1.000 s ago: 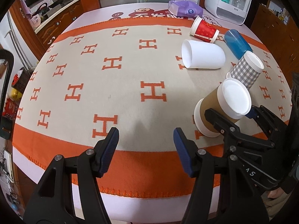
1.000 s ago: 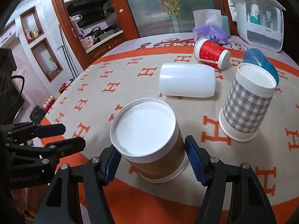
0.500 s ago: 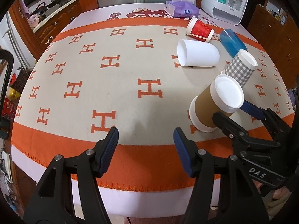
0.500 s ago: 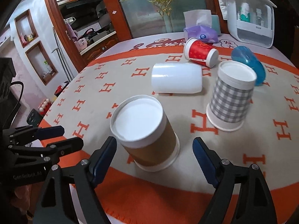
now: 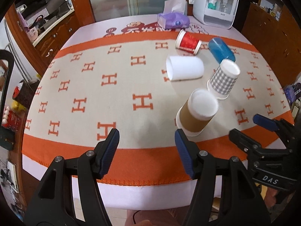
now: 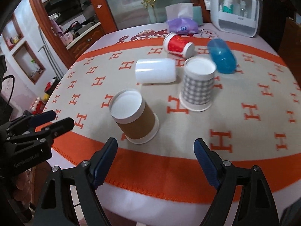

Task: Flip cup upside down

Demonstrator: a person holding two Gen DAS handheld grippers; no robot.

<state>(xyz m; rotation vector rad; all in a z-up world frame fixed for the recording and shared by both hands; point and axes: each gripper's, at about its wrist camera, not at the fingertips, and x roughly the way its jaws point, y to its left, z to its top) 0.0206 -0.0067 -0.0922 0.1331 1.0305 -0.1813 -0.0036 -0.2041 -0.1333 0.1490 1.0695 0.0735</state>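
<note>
Left wrist view: left gripper (image 5: 146, 146) hanging spread wide over the near orange border of the H-patterned cloth-covered table (image 5: 79, 86), pinching nothing. Brown-sleeved white paper cup (image 5: 196, 113) standing mouth-down near the front edge, base uppermost. Grey-checked paper cup (image 5: 223, 79) standing inverted just behind it. White plastic cup (image 5: 185, 67), red paper cup (image 5: 188, 41) and blue plastic cup (image 5: 222, 50) lying on their sides farther back. Right gripper (image 5: 250, 126) showing at the right edge, apart from the brown cup.

Right wrist view: right gripper (image 6: 156, 150) gaping, empty, just short of the brown-sleeved cup (image 6: 135, 118). Cup resting free on the cloth, seemingly flat, though blur hiding the rim contact.

Judging progress: two cups flipped, this one apparently released; three lying cups possibly waiting.
</note>
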